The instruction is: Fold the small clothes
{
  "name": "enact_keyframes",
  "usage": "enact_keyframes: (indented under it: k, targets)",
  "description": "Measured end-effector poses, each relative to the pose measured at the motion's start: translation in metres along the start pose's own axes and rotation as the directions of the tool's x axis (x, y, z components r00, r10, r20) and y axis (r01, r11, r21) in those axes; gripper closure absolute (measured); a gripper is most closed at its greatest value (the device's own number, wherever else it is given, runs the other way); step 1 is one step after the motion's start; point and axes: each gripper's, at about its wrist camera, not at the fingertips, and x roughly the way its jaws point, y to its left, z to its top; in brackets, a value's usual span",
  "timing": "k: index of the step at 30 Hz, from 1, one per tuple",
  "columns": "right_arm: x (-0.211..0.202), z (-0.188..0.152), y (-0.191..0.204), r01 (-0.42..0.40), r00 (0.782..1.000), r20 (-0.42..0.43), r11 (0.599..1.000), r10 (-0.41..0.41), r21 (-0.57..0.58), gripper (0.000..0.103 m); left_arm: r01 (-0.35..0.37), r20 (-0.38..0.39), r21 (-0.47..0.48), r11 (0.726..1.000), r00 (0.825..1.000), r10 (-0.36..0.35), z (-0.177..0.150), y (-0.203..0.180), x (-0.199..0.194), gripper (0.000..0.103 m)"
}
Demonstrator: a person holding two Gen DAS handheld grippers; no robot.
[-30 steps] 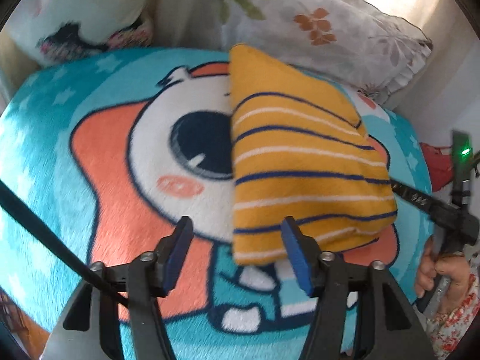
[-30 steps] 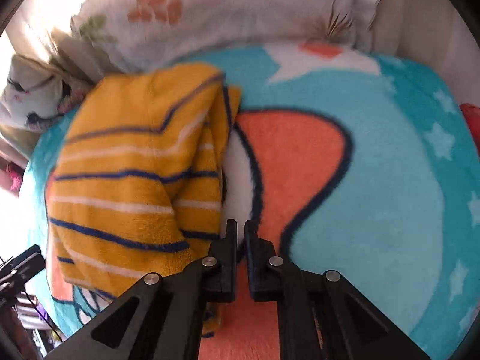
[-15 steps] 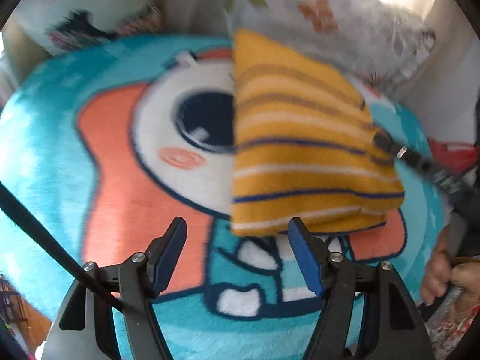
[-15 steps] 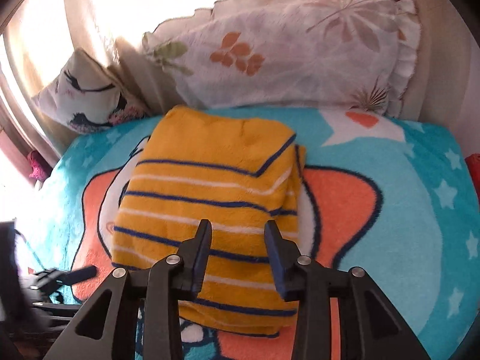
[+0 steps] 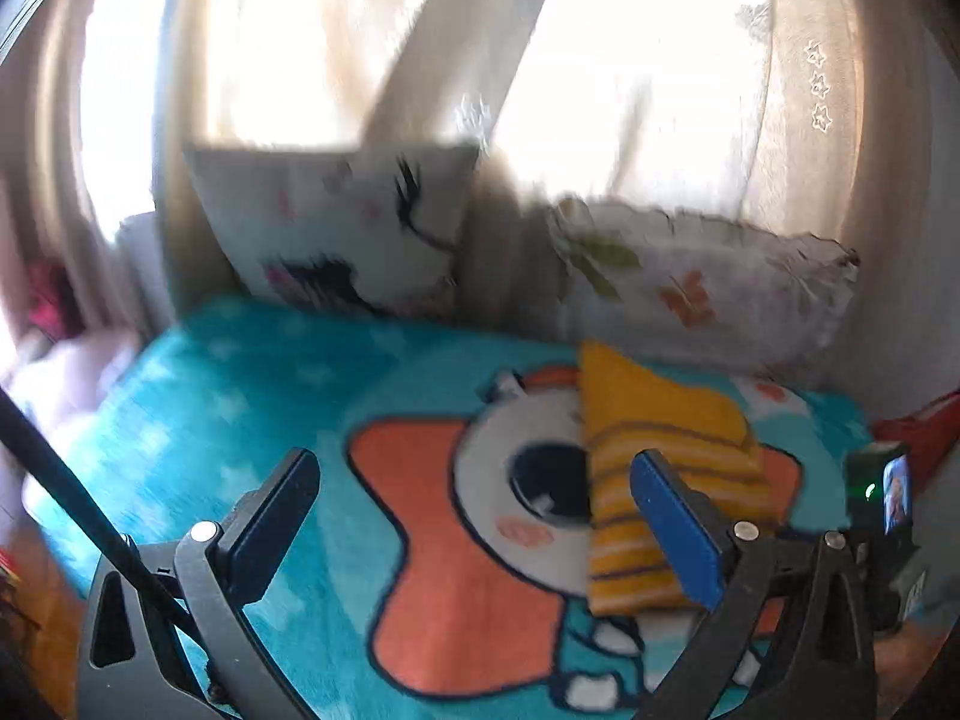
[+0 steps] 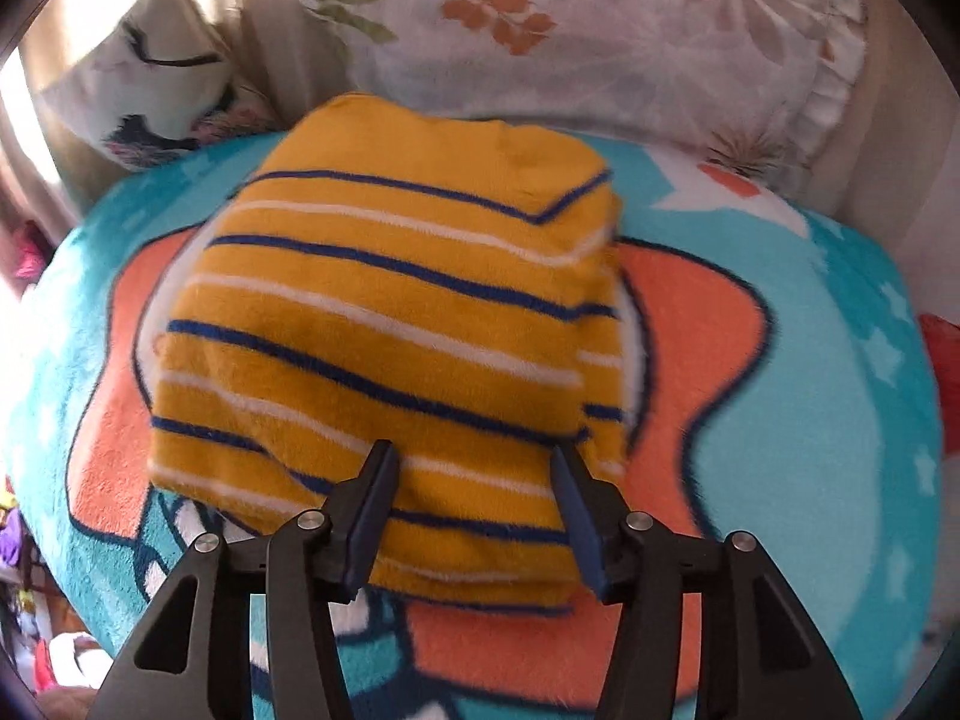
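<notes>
**First:** On the bed, over the cartoon blanket [image 6: 810, 360], where was the garment seen, and what was judged of the step?

**Second:** The yellow striped garment [image 6: 390, 312] was seen lying folded into a thick block on the blanket, just in front of the pillows, with nothing gripping it. The fold was judged to be done, or nearly so, and the step in hand was taken to be a letting-go and a drawing-away.

**First:** How were the fingers found?

**Second:** The right gripper [image 6: 474, 504] was seen part open, its jaws having just been opening; the near edge of the garment showed between the fingers, but no pinch on the cloth could be made out. The left gripper [image 5: 480, 528] was seen spread wide, its jaws likewise just opened, with nothing between them but the blanket behind; the garment lay off to its right side.

**First:** What was thought needed for it to be done well?

**Second:** It was judged that the fingers should be lifted clear without the plush top layer being snagged, since a dragged edge could spill the stack. A light press on the loose right-hand edge, where the layers looked uneven, might have been worthwhile.

**First:** And the count?

**Second:** One garment was counted, one blanket, and two pillows: a floral pillow [image 6: 630, 42] and a pillow with a lash motif [image 6: 144, 78]. Two grippers were counted. A red item [image 6: 942, 372] was glimpsed at the right edge, but it could not be identified.
</notes>
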Motion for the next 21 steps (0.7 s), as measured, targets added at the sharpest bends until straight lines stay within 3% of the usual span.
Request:
enact_keyframes:
  k: [3,6,8,10,13,16,18,21]
  targets:
    - [-0.037,0.009,0.003,0.03,0.993,0.114,0.999,-0.034,0.034,0.047,0.011,-0.042,-0.018,1.0,0.999,-0.012,-0.001,0.016,0.016,0.0]
    - [-0.049,0.027,0.023,0.036,0.984,0.171,0.999,-0.038,0.015,0.047,0.009,-0.083,0.0,1.0,0.997,-0.009,-0.007,0.023,0.024,0.0]
    - [-0.039,0.044,0.046,0.006,0.986,0.165,1.0,-0.003,-0.018,0.052,0.019,-0.115,0.011,1.0,0.993,-0.017,-0.01,0.028,0.03,0.0]
    - [-0.029,0.057,0.067,-0.018,0.985,0.17,0.999,0.026,-0.046,0.075,0.035,-0.143,0.026,0.999,0.989,-0.031,-0.013,0.032,0.035,0.0]
    - [0.0,0.086,0.091,-0.043,0.986,0.157,0.999,0.047,-0.033,0.077,0.043,-0.178,0.061,0.997,0.984,-0.031,-0.018,0.038,0.041,0.0]
    - [0.043,0.1,0.094,-0.15,0.988,0.049,0.986,0.147,0.073,0.077,0.054,-0.201,0.077,0.996,0.979,-0.037,-0.021,0.046,0.044,0.0]
    - [0.058,0.088,0.09,-0.163,0.987,0.023,0.979,0.162,0.124,0.077,0.055,-0.21,0.082,0.995,0.977,-0.036,-0.02,0.053,0.045,0.0]
    - [0.05,0.059,0.081,-0.178,0.984,0.049,0.972,0.172,0.151,0.077,0.057,-0.209,0.073,0.996,0.977,-0.04,-0.016,0.067,0.047,0.0]
